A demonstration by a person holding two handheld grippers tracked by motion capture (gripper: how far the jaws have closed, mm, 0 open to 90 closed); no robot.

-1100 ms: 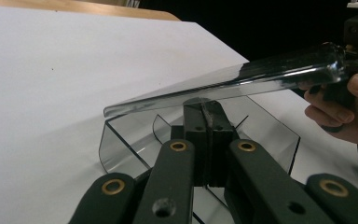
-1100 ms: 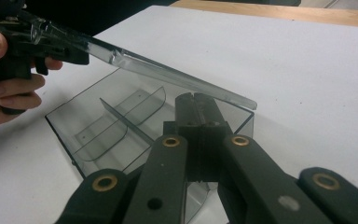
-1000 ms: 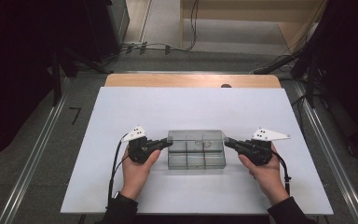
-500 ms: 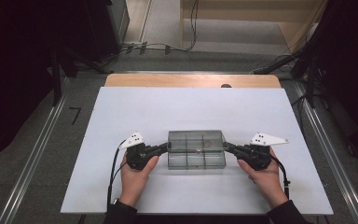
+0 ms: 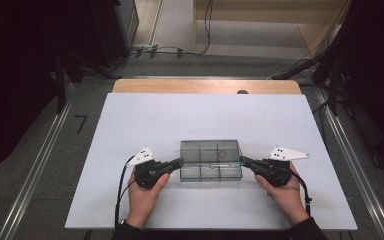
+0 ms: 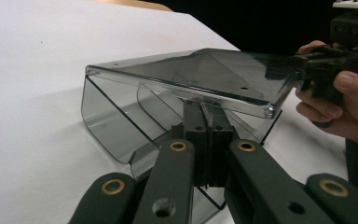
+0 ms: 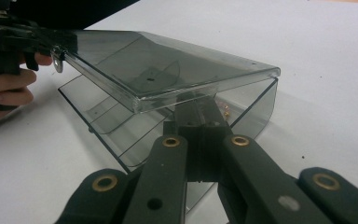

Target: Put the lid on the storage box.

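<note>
the smoky clear box sits low in the middle of the high view, on the white table top, and i count one of it, with one lid, two grippers and two hands. the box is a shallow rectangular tray of grey-tinted clear plastic with thin dividers inside; from above i make out a grid of compartments, though i cannot count them surely. its lid is a flat sheet of the same tinted plastic with a raised rim, and in both gripper views it hangs tilted above the tray, higher on one long edge, with a gap between it and the walls below.

starting at lower left of the high view, my left hand comes up from the bottom edge with fingers wrapped round the left gripper, which points right and lies nearly level. its jaws are pinched together on the left short edge of the lid; in the left gripper view the two black jaws meet with no gap just under the lid's rim.

across the box at lower right, my right hand mirrors that pose, holding the right gripper pointing left. its jaws are likewise closed tight on the lid's right short edge, seen in the right gripper view meeting beneath the rim. a few small brass-coloured bits lie in a compartment near that end.
</note>
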